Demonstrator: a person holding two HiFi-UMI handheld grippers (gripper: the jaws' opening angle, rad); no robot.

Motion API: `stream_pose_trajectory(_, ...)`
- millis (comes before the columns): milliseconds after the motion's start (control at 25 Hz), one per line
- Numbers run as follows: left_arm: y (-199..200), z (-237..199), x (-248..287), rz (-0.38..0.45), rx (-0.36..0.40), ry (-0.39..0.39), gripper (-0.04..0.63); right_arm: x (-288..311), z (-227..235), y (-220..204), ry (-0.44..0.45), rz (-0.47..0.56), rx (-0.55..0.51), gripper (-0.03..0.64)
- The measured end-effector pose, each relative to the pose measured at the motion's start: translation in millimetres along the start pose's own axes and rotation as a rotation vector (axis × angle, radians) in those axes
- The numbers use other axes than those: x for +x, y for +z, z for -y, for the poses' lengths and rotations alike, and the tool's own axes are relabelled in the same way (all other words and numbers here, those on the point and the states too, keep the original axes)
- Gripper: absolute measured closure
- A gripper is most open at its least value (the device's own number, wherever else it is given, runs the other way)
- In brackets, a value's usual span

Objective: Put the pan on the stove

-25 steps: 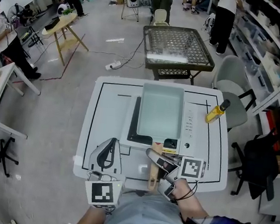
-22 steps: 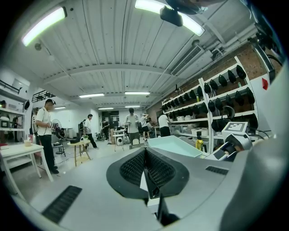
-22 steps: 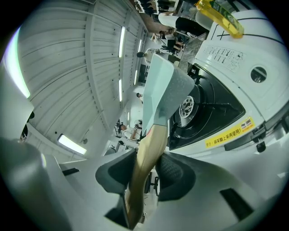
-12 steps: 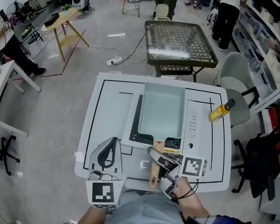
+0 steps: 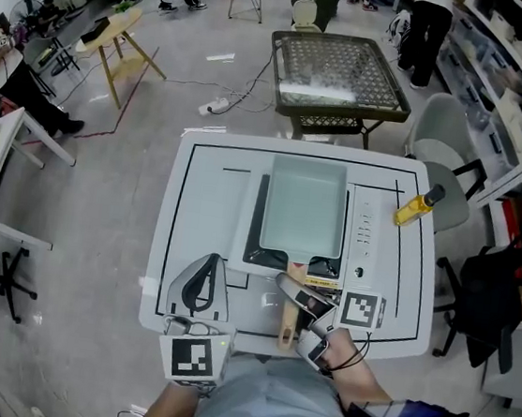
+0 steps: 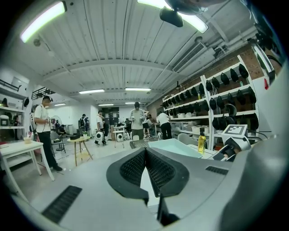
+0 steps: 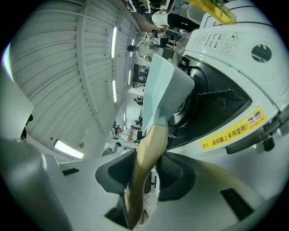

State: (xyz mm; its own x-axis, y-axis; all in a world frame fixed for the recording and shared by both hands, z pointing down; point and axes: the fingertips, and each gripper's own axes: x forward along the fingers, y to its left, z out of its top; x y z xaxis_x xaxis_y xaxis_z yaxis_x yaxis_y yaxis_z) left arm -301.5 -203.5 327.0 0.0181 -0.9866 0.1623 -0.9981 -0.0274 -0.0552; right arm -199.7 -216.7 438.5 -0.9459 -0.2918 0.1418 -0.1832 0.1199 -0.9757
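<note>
Left hand-held gripper [image 5: 208, 262]: clenched with nothing in it; in the left gripper view [image 6: 145, 151] the two dark pads meet. It lies on the near left part of the bench.
Bench [image 5: 203, 205]: white top with a black outline, carrying the stove in the middle.
Pan [image 5: 304, 203]: pale green, rectangular, sitting flat on the stove's burner bay, its long side running away from the person. In the right gripper view [image 7: 159, 88] it appears tilted by the camera's angle.
Wooden handle [image 5: 283, 334]: points back toward the person, past the stove's front edge [image 7: 150, 140].
Right hand-held gripper [image 5: 290, 296]: grasping the pan by the wooden handle, one pad pressed on either side of it [image 7: 146, 157].
Stove [image 5: 360, 236]: white, with its control panel to the right of the pan and a yellow warning label on the front [image 7: 231, 131].
Yellow bottle [image 5: 415, 208]: at the right edge of the bench, apart from the stove.
</note>
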Motion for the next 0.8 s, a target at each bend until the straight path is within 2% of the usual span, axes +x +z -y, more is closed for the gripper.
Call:
stream_pose_trajectory(240,1.3,-2.5,3.9,-0.006,0.000,-0.003,0.577,2.4,2.1,2.0,-0.010,0.002,0.021,0.468)
stream_pose_trajectory(360,0.0,-2.9,5.0,-0.009,-0.003,-0.002,0.577,-1.5,11.8,4.3,-0.062,-0.005,-0.006,0.468)
stream_pose_trajectory(520,-0.8,-4.2,6.4,-0.012,-0.001,-0.001,0.577,6.6,0.9,4.5,0.012,0.002,0.019,0.466)
stream_pose_trajectory(800,-1.7,-6.3,8.2,-0.008,-0.008,-0.002,0.577,8.6,-0.8,6.5,0.018,0.008,0.054,0.466)
